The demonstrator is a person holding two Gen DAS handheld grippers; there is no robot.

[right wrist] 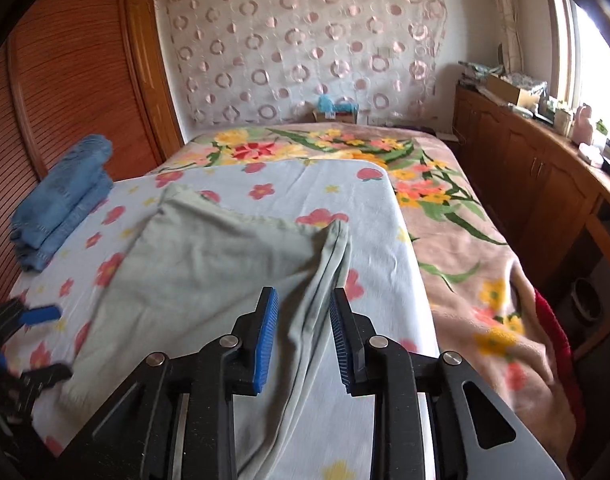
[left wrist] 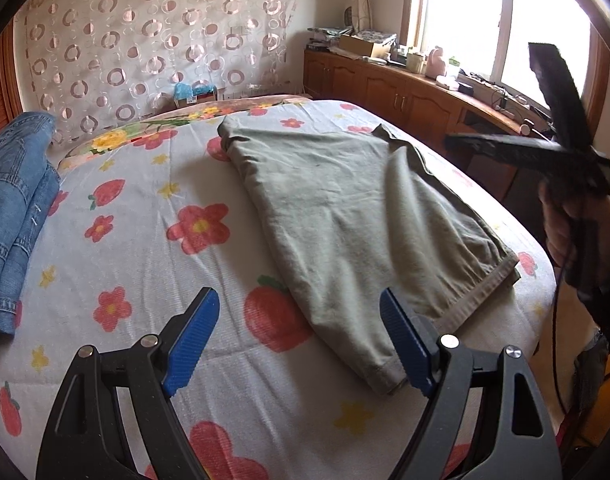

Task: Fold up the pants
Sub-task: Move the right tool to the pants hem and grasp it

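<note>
Grey-green pants (left wrist: 345,208) lie folded on a white sheet with red flowers (left wrist: 145,240), waistband (left wrist: 477,292) toward the near right. My left gripper (left wrist: 299,300) hovers open over the sheet at the pants' near edge, nothing between its blue pads. In the right wrist view the pants (right wrist: 209,264) spread ahead, and a narrow fold of them runs under my right gripper (right wrist: 303,300). Its jaws stand a little apart and the pads do not press the cloth. A hand (left wrist: 573,220) holds the right tool at the bed's right side.
Folded blue jeans (left wrist: 13,208) (right wrist: 61,200) sit at the sheet's left edge. A floral blanket (right wrist: 445,208) covers the bed beyond and right of the sheet. Wooden cabinets (right wrist: 525,168) with clutter line the right wall under a window; a slatted wooden door (right wrist: 65,80) stands left.
</note>
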